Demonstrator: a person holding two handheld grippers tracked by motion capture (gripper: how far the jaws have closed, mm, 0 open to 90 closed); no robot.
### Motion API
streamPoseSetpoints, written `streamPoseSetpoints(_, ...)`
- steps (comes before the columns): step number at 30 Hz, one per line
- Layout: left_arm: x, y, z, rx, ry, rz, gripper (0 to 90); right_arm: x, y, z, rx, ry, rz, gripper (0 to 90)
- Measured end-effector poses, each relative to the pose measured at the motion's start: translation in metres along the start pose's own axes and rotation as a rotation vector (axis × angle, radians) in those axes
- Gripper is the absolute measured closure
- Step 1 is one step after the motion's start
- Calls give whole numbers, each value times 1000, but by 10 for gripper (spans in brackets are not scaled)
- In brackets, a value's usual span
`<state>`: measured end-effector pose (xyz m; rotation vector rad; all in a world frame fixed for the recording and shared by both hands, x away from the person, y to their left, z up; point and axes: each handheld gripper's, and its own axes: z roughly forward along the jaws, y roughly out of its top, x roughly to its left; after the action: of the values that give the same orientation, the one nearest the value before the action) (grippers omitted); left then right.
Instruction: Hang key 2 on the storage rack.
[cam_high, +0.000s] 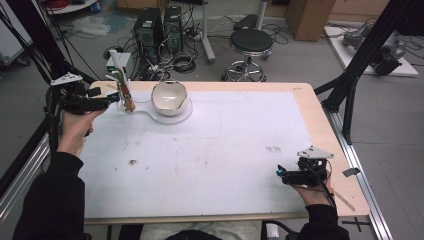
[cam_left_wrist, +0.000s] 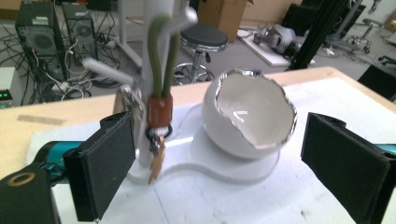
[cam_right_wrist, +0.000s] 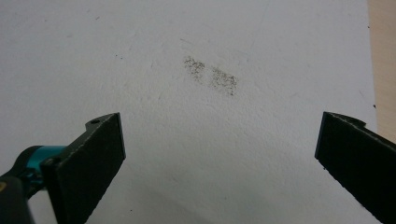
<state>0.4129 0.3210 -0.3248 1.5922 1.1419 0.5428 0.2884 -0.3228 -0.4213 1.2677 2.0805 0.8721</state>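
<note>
- The left gripper (cam_high: 116, 97) is held level at the far left of the table (cam_high: 310, 107), pointing right, with the person's forearm coming up from the near left corner.
- Its jaws stand wide apart and hold nothing.
- Just in front of them a green cord (cam_left_wrist: 161, 60) with a brown leather tag and keys (cam_left_wrist: 157, 151) hangs on a white stand (cam_high: 121, 75); in the left gripper view the keys hang close beside the left jaw, whether touching I cannot tell.
- A white bowl (cam_high: 169, 98) with a jagged rim sits on the stand's round base, right of the keys, between the jaws as that view frames it.
- The right gripper (cam_high: 280, 173) rests low at the near right of the white mat (cam_high: 225, 145), pointing left, jaws wide apart and holding nothing, over a grey smudge (cam_right_wrist: 212, 74).
</note>
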Motion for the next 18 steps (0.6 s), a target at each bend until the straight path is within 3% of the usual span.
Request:
streamPoseSetpoints(5,-5,-18,-2,32,-1,20,103,-1,-1,0,1,3,5,7)
streamPoseSetpoints(9,-10,-28,-6,54,-33,21,103,-1,-1,0,1,3,5,7)
streamPoseSetpoints(16,-21,-46,-13,68,-26,49,103,-1,-1,1,5,2,9,7)
streamPoseSetpoints(18,-24,-50,-13,93,-19,70,103,-1,-1,1,3,3,8,7)
